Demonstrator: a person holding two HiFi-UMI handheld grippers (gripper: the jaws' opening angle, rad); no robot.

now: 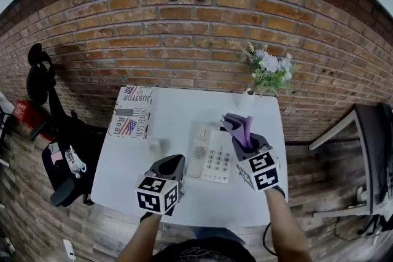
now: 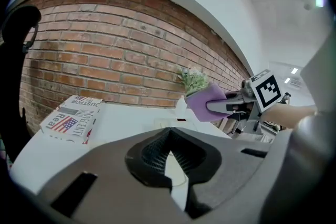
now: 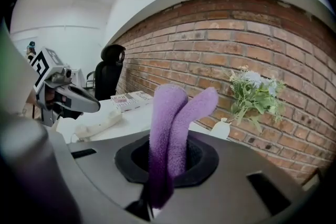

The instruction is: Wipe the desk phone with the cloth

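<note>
The white desk phone (image 1: 212, 157) lies on the white table (image 1: 129, 162), its handset (image 1: 199, 153) on the left side. My right gripper (image 1: 247, 143) hovers over the phone's right edge, shut on a purple cloth (image 1: 239, 127) that sticks up out of the jaws. The right gripper view shows the folded cloth (image 3: 173, 128) standing up and the handset (image 3: 97, 123) beyond it. My left gripper (image 1: 177, 161) hangs just left of the phone with its jaws together and nothing in them. In the left gripper view the cloth (image 2: 205, 102) shows at the right, above the phone (image 2: 168, 122).
A printed box with a flag (image 1: 131, 112) lies at the table's back left. A white vase of flowers (image 1: 269, 72) stands at the back right against the brick wall. A black office chair (image 1: 40, 80) is to the left of the table.
</note>
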